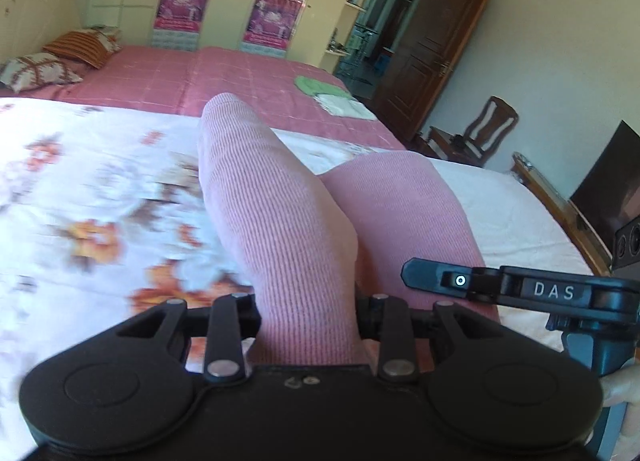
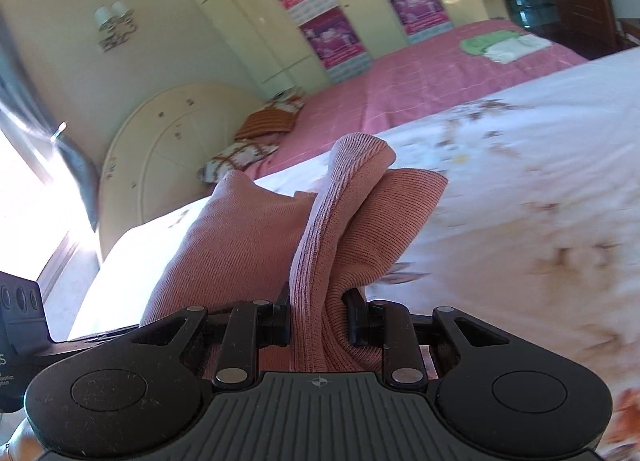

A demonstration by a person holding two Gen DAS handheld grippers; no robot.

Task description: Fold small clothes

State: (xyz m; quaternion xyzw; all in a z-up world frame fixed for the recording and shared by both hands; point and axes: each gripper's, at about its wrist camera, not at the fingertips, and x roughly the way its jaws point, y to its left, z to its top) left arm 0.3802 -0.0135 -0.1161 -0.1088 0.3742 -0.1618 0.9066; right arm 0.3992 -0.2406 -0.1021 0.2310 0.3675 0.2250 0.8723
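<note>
Grippers, left [image 1: 308, 317] and right [image 2: 318, 317], each clench the pink garment [image 1: 280, 221] above the floral sheet [image 1: 80, 201]; keep both edges level while folding.

Both wrist views close over pink garment [image 1: 280, 221], tilted down; share floral bedspread [image 2: 520, 181], wardrobe [image 1: 236, 1].

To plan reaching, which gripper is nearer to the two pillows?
Left, probably. The pillows lie far off, beyond the left gripper; the right gripper is on its other side.
</note>
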